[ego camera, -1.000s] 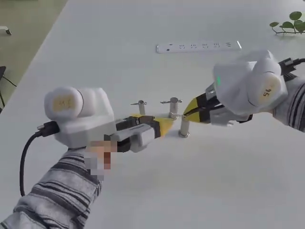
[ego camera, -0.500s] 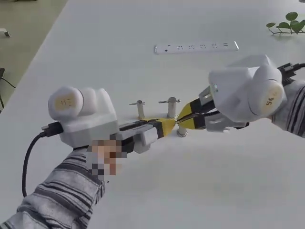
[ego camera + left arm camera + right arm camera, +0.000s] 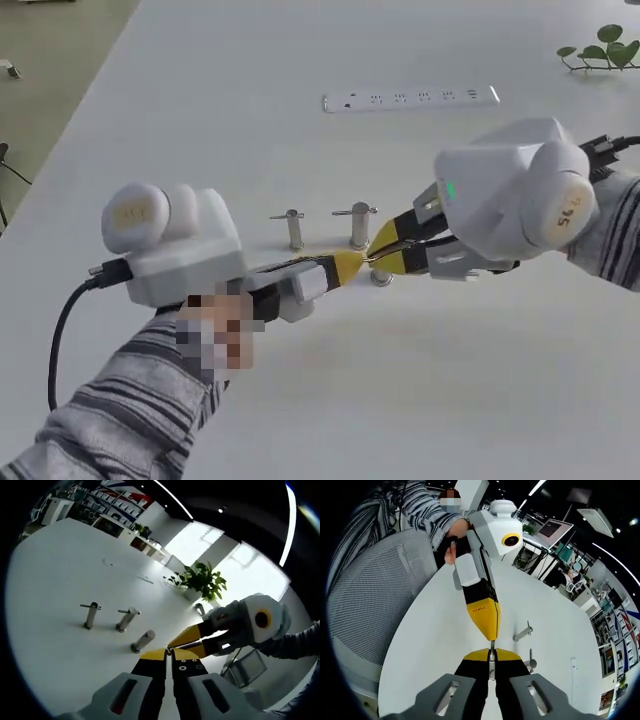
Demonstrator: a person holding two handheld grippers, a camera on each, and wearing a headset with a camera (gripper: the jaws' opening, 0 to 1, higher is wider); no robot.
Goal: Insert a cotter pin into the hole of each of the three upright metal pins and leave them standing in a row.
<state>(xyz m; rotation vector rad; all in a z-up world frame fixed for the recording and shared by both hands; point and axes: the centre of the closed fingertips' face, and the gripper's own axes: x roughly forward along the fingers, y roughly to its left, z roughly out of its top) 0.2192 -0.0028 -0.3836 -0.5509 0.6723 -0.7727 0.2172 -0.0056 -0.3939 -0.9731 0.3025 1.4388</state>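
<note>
Three upright metal pins stand in a row on the white table [image 3: 300,400]. The far pin [image 3: 294,228] and the middle pin [image 3: 359,224] each carry a cotter pin through the top. The near pin [image 3: 143,641] shows a bare top in the left gripper view, and in the head view its base [image 3: 381,277] peeks from behind the jaws. My right gripper [image 3: 491,653] is shut on a small metal cotter pin [image 3: 491,664]. My left gripper [image 3: 169,652] is shut tip to tip against it, pinching the cotter pin's other end just above the near pin.
A white power strip [image 3: 410,98] lies farther back on the table, and a plant [image 3: 603,48] is at the far right corner. The table's left edge [image 3: 70,150] drops to the floor. A grey mesh chair [image 3: 370,610] stands behind the person.
The left gripper's yellow tip has moved right and now meets the right gripper's tip. The right gripper has come down and left a little with the cotter pin.
</note>
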